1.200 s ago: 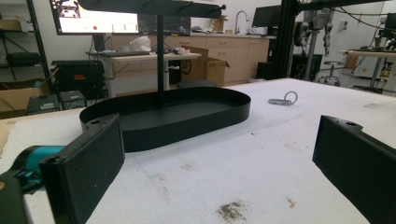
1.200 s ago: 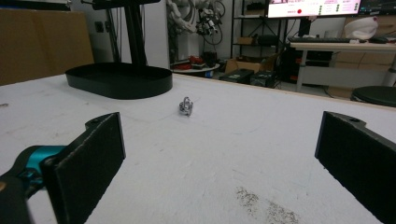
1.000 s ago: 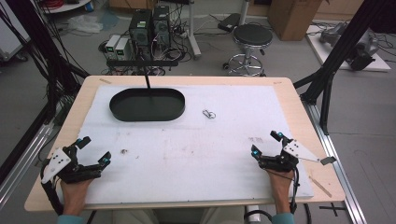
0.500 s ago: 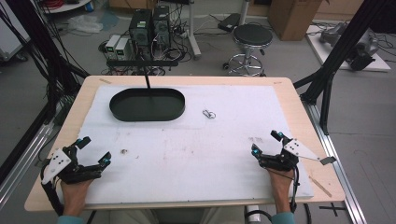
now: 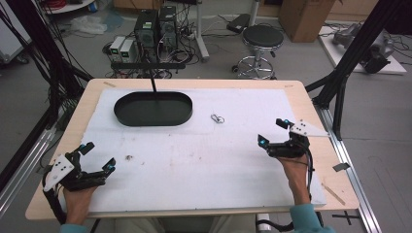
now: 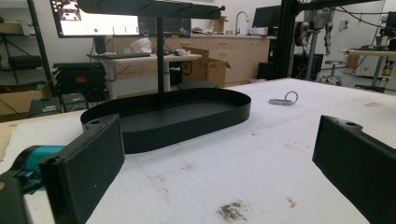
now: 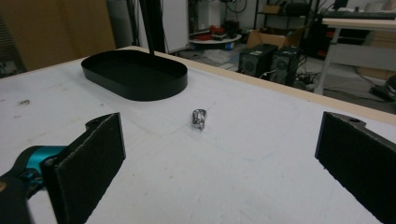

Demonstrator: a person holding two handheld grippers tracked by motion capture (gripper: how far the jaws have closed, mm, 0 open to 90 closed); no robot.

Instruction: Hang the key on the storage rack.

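high view: metal ring (image 5: 217, 118) lies on white mat (image 5: 204, 160) just right of black tray (image 5: 153, 108); right gripper (image 5: 272, 132) nearer, left gripper (image 5: 99, 156) well apart, both jaws spread | left gripper view: ring (image 6: 283, 99) far off, jaws apart, long reach risks clipping tray (image 6: 196, 116) | right gripper view: ring (image 7: 199, 117) ahead, jaws wide; small, flat, may skid or slip when pinched

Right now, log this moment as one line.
left gripper: open, idle | right gripper: open, idle | metal ring: on mat, beside black tray | tray: empty
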